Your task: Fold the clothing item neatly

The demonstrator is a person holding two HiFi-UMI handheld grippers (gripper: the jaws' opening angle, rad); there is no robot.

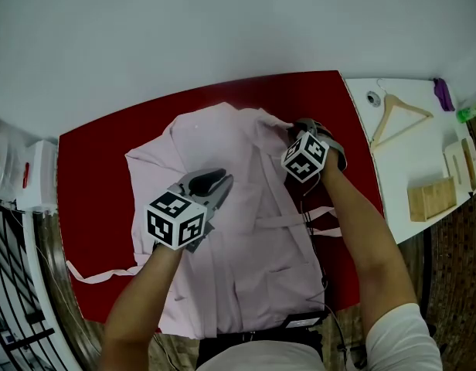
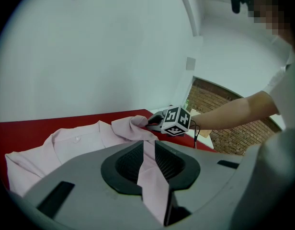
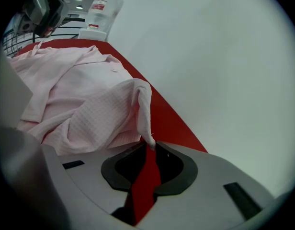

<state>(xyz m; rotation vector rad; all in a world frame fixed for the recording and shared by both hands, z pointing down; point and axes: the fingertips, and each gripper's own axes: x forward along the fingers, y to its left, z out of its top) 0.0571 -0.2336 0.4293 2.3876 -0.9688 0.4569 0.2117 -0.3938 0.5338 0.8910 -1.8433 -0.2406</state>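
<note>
The biggest thing I saw was the red table (image 1: 91, 176), and it stood against a pale wall. The pink robe (image 1: 246, 238) lay spread out on the table and covered most of its middle. The collar end was on the far side and the bottom edge hung near the person's body. A thin pink belt (image 1: 99, 274) from the robe trailed out over the red top on the left. A white side table (image 1: 396, 168) stood just beside the red one on the right. My left claw (image 1: 215, 182) sat over the middle of the robe, and its jaws were clamped on a strip of pink cloth that ran between them. My right claw (image 1: 298, 125) was at the far right corner of the robe. Its jaws were nearly together and pinched a bit of the cloth's edge at their tips, so that a fold stood up off the table. On the white table lay a wooden hanger (image 1: 398, 114), and nearer to me lay a small wooden block (image 1: 431, 198).
</note>
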